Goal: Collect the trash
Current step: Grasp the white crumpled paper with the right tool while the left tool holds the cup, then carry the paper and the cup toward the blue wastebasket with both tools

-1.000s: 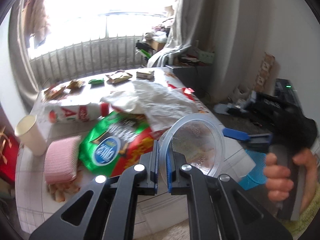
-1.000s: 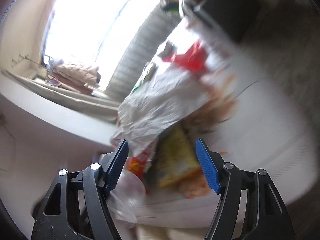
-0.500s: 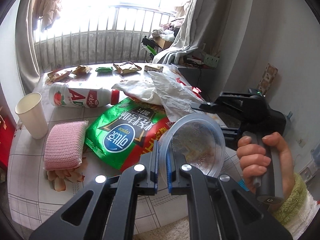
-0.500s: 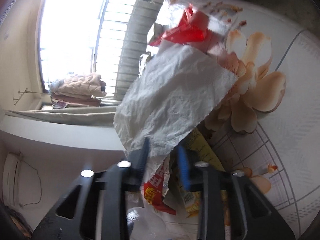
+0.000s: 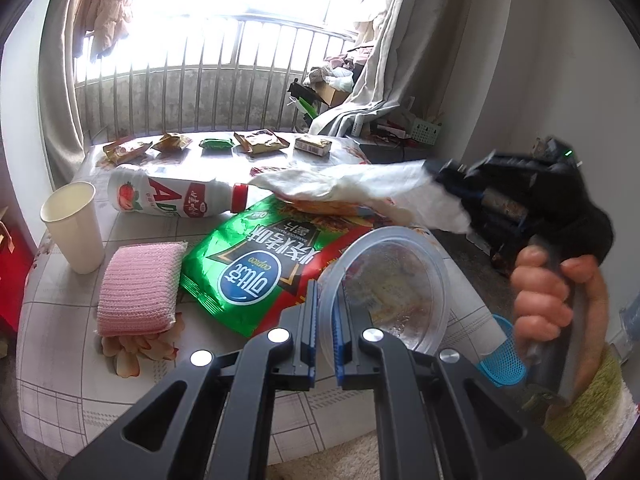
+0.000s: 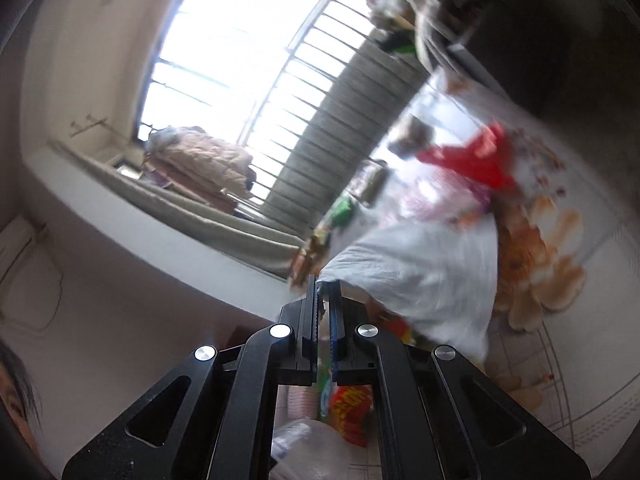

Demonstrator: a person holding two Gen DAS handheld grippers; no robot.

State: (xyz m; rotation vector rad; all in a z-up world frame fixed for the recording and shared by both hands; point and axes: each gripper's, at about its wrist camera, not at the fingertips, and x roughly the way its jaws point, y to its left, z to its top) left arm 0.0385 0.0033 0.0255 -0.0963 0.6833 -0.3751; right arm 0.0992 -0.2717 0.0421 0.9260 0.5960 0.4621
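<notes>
— From the left wrist we see our left gripper clamping a clear plastic bowl above the table.

— Only there our right gripper shows pinching the white paper, just closed.

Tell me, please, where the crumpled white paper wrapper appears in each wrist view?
Left wrist: the white paper wrapper stretches across centre-right, its end pinched in the right claw.
Right wrist: the wrapper is right of centre, just beyond the claw tips.
Shared landmark: the railing.
</notes>
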